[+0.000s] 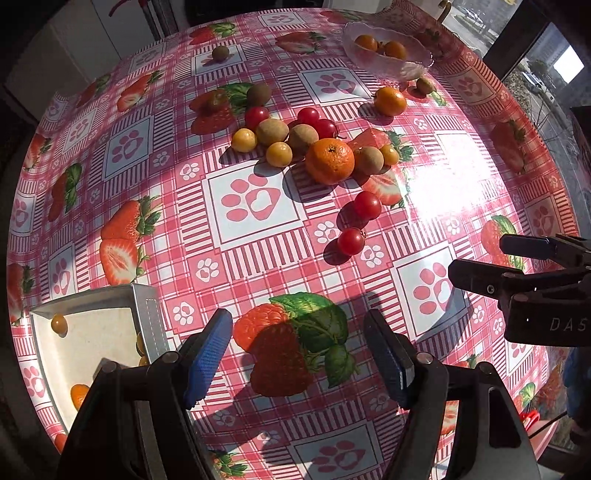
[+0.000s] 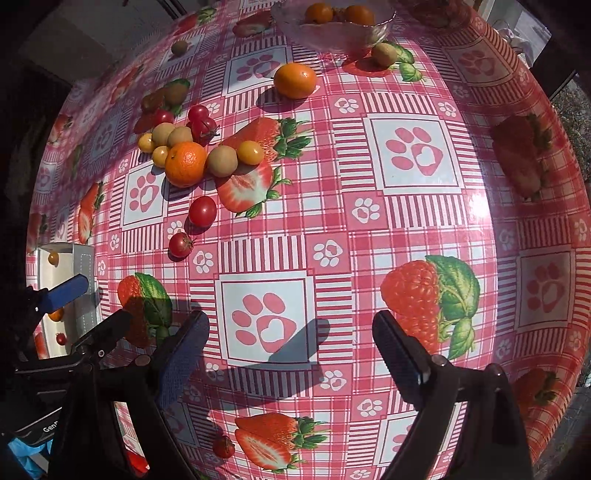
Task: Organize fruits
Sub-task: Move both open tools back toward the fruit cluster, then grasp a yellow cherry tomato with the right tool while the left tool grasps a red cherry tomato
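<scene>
A pile of loose fruit lies mid-table: a mandarin (image 1: pixel 329 161) (image 2: pixel 185 164), brown longans (image 1: pixel 272 132), yellow cherry tomatoes (image 1: pixel 243 140) and red cherry tomatoes (image 1: pixel 367 205) (image 2: pixel 202 211). A second orange fruit (image 1: pixel 390 100) (image 2: pixel 295 80) lies near a glass bowl (image 1: pixel 399 64) (image 2: pixel 332 33) that holds two orange fruits. A white square tray (image 1: pixel 94 341) (image 2: pixel 83 258) at the left holds a few small fruits. My left gripper (image 1: pixel 299 354) is open and empty above the cloth, short of the pile. My right gripper (image 2: pixel 291 354) is open and empty; it also shows in the left wrist view (image 1: pixel 480 258).
A pink checked tablecloth with strawberry and paw prints (image 1: pixel 255 203) covers the table. A lone longan (image 1: pixel 221 52) lies at the far left and another (image 2: pixel 384 54) beside the bowl. A window edge runs along the right side (image 1: pixel 546 74).
</scene>
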Available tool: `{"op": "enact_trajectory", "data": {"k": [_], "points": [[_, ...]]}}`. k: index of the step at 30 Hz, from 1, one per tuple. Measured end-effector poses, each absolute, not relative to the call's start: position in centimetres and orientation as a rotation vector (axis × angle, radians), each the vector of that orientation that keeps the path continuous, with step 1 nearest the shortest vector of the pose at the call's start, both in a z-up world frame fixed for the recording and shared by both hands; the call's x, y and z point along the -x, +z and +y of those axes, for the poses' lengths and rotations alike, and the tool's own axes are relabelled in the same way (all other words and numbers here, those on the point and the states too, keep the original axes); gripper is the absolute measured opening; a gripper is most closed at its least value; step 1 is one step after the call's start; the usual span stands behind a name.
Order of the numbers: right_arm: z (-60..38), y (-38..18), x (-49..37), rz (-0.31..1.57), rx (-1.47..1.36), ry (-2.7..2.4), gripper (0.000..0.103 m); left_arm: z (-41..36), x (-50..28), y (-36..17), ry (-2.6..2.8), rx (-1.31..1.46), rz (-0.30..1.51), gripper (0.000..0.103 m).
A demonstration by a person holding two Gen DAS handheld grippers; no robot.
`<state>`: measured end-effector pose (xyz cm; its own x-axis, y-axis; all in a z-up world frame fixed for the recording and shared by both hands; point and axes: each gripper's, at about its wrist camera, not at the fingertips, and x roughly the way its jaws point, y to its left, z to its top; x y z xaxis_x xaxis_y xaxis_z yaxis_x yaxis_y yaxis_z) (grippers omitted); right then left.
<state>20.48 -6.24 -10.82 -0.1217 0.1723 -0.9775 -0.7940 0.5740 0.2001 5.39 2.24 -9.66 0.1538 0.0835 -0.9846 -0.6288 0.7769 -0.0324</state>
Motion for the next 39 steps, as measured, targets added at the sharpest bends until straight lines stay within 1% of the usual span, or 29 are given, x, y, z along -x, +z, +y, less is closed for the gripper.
{"op": "enact_trajectory", "data": {"k": [2,4,6,7,11,13,15,17,21,22,23,24,25,26,27,29,31,39], "points": [[-4.8,-10.8,-20.9,1.427,0.592,0.937,0.092,2.3,-6.4,-10.2,0.544,0.502,1.321,0.075],[-3.5,-11.0,-21.3,1.39,0.62,0.968,0.089,2.4,-7.2,-10.8,0.554,0.502,1.319,0.075],[-2.3,-11.4,-21.6,1.371,0.645,1.003,0.073,2.6,-7.8,-11.4,0.563,0.51,1.312,0.074],[-1.7,-11.7,-21.7,1.367,0.656,1.019,0.071,2.7,-8.1,-11.6,0.568,0.514,1.308,0.074],[0.1,-12.7,-22.0,1.35,0.678,1.083,0.07,3.3,-8.8,-12.4,0.594,0.527,1.298,0.074],[0.7,-12.9,-21.9,1.329,0.697,1.109,0.066,3.5,-9.0,-12.7,0.603,0.537,1.296,0.074],[1.5,-13.2,-22.0,1.31,0.716,1.127,0.058,3.7,-9.2,-13.0,0.613,0.537,1.295,0.074],[2.3,-13.5,-22.2,1.3,0.723,1.139,0.056,3.6,-9.7,-13.2,0.621,0.526,1.299,0.074],[3.9,-13.5,-22.0,1.263,0.735,1.182,0.056,3.6,-10.4,-13.7,0.621,0.519,1.304,0.074],[4.2,-13.5,-21.9,1.252,0.741,1.188,0.055,3.4,-10.5,-13.8,0.619,0.521,1.305,0.07],[4.4,-13.5,-21.8,1.242,0.749,1.193,0.051,3.4,-10.5,-13.9,0.625,0.514,1.308,0.068],[4.7,-13.5,-21.7,1.23,0.759,1.192,0.041,3.2,-11.0,-14.2,0.629,0.509,1.305,0.068],[4.8,-13.4,-21.7,1.22,0.765,1.192,0.033,3.2,-11.1,-14.2,0.629,0.51,1.303,0.065],[4.9,-13.4,-21.7,1.221,0.76,1.195,0.02,3.2,-11.1,-14.2,0.631,0.509,1.299,0.059],[4.8,-13.3,-21.8,1.229,0.744,1.197,0.019,3.1,-11.1,-13.9,0.631,0.507,1.293,0.054],[4.6,-13.1,-22.1,1.232,0.72,1.191,0.019,3.3,-11.1,-13.6,0.617,0.506,1.287,0.033],[4.0,-12.7,-22.5,1.245,0.688,1.181,0.019,3.5,-11.2,-13.5,0.589,0.5,1.289,0.02],[-1.4,-11.5,-23.2,1.367,0.507,1.097,0.019,4.2,-10.3,-13.2,0.528,0.565,1.278,0.02]]}}
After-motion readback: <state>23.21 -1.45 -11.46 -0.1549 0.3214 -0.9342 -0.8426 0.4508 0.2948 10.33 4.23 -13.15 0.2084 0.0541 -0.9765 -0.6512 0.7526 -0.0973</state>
